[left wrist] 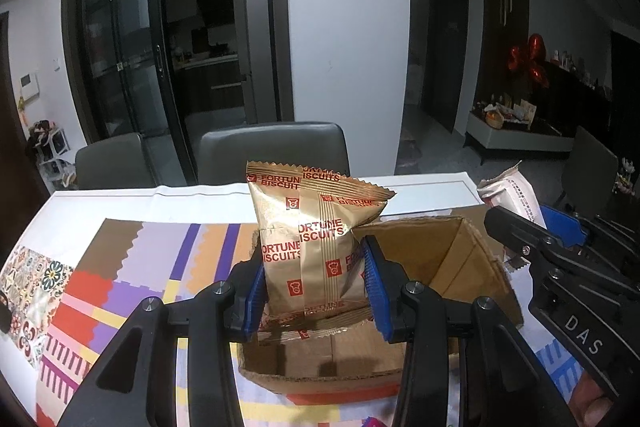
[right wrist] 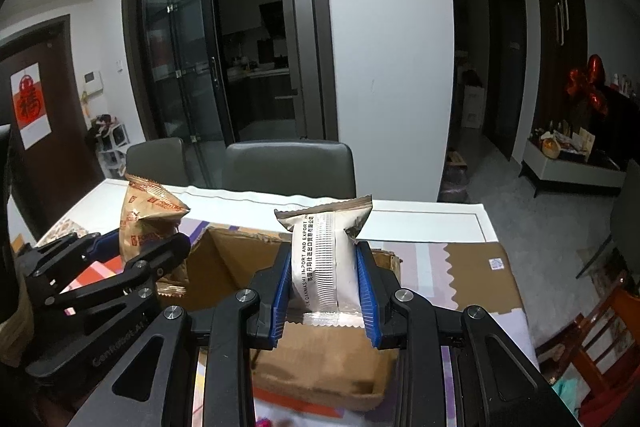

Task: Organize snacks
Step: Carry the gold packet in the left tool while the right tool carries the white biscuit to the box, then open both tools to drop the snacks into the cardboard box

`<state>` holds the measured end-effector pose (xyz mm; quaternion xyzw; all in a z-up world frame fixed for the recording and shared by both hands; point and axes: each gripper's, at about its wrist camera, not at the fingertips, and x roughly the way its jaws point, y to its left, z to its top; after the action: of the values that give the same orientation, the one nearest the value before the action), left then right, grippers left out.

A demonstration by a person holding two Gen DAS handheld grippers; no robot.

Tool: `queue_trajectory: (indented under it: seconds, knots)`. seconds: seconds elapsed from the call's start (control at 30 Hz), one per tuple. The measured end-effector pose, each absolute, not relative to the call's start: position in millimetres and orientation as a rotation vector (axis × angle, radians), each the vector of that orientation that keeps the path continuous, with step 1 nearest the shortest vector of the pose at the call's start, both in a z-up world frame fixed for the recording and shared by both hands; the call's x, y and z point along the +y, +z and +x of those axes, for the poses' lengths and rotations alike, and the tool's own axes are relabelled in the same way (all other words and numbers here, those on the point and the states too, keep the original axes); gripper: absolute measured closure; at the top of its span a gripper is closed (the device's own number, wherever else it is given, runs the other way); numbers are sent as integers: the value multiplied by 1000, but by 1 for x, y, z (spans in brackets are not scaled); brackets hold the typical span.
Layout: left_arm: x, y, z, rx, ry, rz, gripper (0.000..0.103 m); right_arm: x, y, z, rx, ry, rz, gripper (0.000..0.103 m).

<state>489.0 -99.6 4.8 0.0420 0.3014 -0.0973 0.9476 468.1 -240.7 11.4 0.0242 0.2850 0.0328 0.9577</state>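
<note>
My left gripper (left wrist: 316,271) is shut on a gold biscuit packet (left wrist: 316,239) with red lettering, held upright over the left part of an open cardboard box (left wrist: 448,259). A second gold packet (left wrist: 312,323) lies just under it at the box's near edge. My right gripper (right wrist: 323,275) is shut on a silver-white snack packet (right wrist: 324,259), also upright, above the same box (right wrist: 236,267). Each gripper shows in the other's view: the right gripper (left wrist: 540,227) with its white packet (left wrist: 512,191) at the right edge, the left gripper (right wrist: 148,247) with its gold packet (right wrist: 148,219) at the left.
The box rests on a colourful patterned cloth (left wrist: 120,279) covering a white table (right wrist: 440,215). Two grey chairs (left wrist: 276,151) stand behind the table's far edge. A wooden chair (right wrist: 600,339) stands at the right. Low furniture (right wrist: 568,163) with clutter lies further off.
</note>
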Motion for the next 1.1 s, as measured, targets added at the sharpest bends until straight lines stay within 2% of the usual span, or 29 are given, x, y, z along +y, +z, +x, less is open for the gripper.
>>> queue_trajectory:
  seconds: [0.5,0.57,0.67,0.73,0.77,0.8,0.93,1.1]
  knots:
    - [-113,-22,501,673,-213,100,59,-245,-22,499,657,43,55,71]
    - [-115,-22,500,676,-210,107,56,-244,-25,501,664,44,49,71]
    - [-115,-21,499,668,-208,110,42,-244,-27,502,665,41,36,69]
    - [-114,-19,497,658,-192,113,34,-244,-28,502,669,48,42,57]
    - [-113,-19,497,658,-189,111,32,-245,-28,501,668,43,44,47]
    - [-112,-18,497,664,-182,109,27,-246,-28,501,665,33,42,44]
    - [-106,-17,495,669,-184,94,18,-249,-25,498,664,12,38,34]
    - [-101,-11,487,663,-168,72,13,-253,-18,490,647,-28,44,24]
